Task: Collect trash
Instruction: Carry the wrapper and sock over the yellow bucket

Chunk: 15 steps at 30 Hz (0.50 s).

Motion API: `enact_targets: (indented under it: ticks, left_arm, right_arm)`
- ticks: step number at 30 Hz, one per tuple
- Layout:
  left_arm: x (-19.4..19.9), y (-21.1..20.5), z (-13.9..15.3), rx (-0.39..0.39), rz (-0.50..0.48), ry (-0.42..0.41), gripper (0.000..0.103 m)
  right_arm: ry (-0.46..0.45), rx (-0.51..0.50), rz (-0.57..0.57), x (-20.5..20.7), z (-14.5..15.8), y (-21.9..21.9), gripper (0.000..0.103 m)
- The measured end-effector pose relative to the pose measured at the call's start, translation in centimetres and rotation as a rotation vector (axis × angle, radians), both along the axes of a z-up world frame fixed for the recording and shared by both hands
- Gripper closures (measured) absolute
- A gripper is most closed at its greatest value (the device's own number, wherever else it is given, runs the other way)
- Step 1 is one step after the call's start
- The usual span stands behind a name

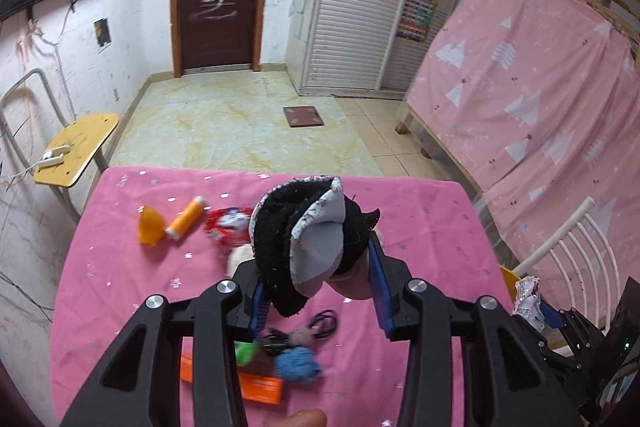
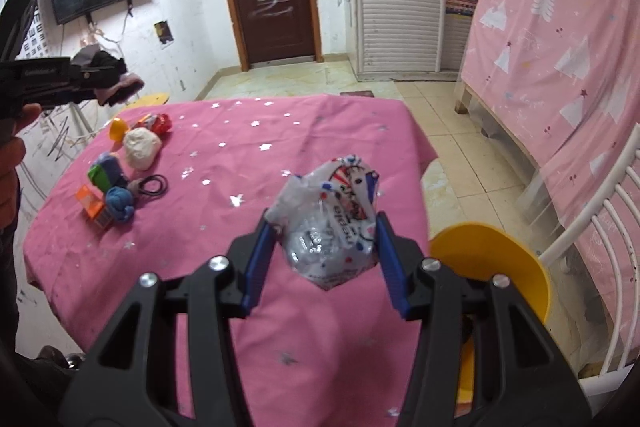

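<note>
A counter under a pink star-speckled cloth (image 2: 280,131) fills both views. Above it, the left tool (image 1: 316,263) is clamped on a bundled black and grey fabric piece (image 1: 304,239), held clear of the cloth. The right tool (image 2: 324,243) is clamped on a crumpled clear printed plastic bag (image 2: 332,223), lifted above the counter's near right part, beside a yellow chair seat (image 2: 492,255). On the counter's left side lie a white cloth lump (image 2: 141,148), a blue yarn ball (image 2: 119,203), an orange thread spool (image 1: 186,217) and black hair ties (image 2: 154,183), close together.
</note>
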State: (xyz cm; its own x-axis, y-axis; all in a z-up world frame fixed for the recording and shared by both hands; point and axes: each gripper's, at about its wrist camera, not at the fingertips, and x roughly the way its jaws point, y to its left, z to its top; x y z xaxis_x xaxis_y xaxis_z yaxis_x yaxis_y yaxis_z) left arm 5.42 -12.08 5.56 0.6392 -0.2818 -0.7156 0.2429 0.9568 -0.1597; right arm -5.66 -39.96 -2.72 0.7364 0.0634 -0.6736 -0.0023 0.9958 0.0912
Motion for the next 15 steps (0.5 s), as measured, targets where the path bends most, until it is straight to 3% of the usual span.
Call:
enact_targets:
  ticks: [15]
  left_arm:
    - [-2.3,-9.9,0.5,0.027,-0.139,-0.013,0.068]
  right_arm:
    - [-0.037,0.033,-0.114,-2.8,-0.3,-6.8,0.055]
